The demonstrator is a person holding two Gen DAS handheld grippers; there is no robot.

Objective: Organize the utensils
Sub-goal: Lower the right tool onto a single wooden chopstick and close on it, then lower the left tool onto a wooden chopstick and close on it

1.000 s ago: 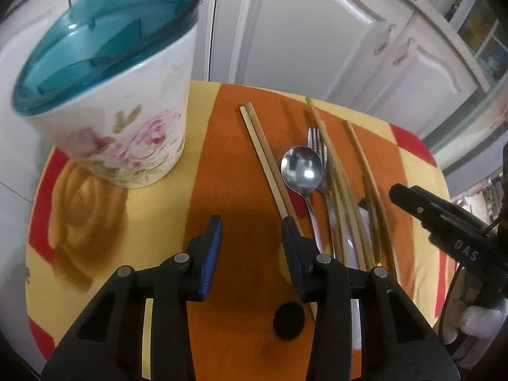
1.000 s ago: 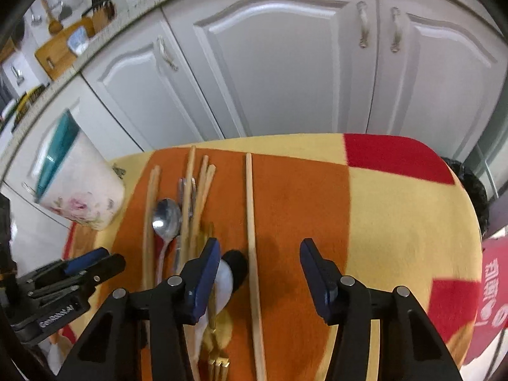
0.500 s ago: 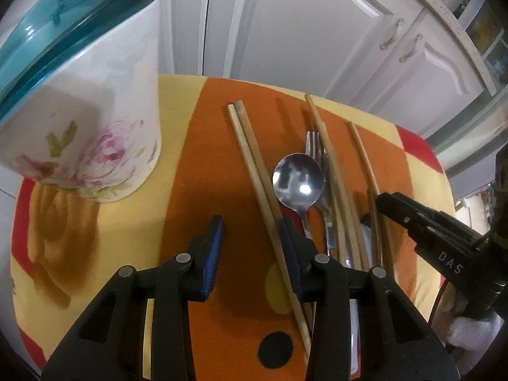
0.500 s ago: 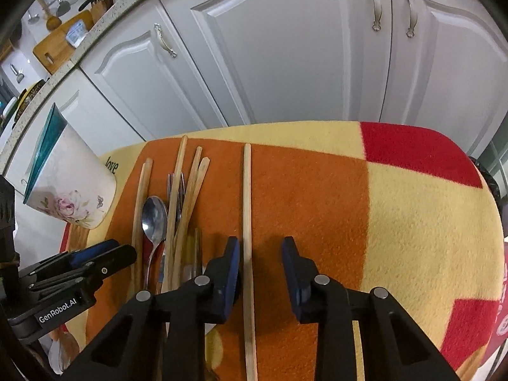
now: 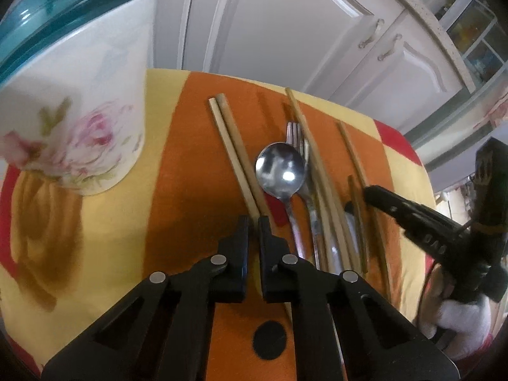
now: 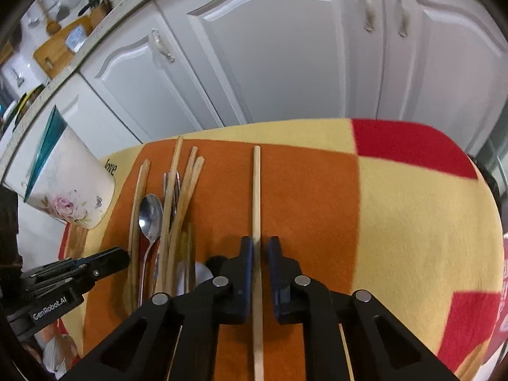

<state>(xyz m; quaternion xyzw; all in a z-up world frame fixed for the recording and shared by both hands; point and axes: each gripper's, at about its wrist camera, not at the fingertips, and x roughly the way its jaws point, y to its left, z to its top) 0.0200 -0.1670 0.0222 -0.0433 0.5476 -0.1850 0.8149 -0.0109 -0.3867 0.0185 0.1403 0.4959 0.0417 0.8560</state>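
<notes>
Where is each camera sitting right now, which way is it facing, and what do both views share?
Left wrist: on the left gripper, looking steeply down along its fingers, closed on a pair of chopsticks; the right gripper and a white-gloved hand show at right.
Right wrist: on the right gripper, looking down at a lone chopstick clamped between its fingers; the left gripper shows at lower left.
Shared: spoon, flowered cup, checked cloth, white cabinets.
</notes>
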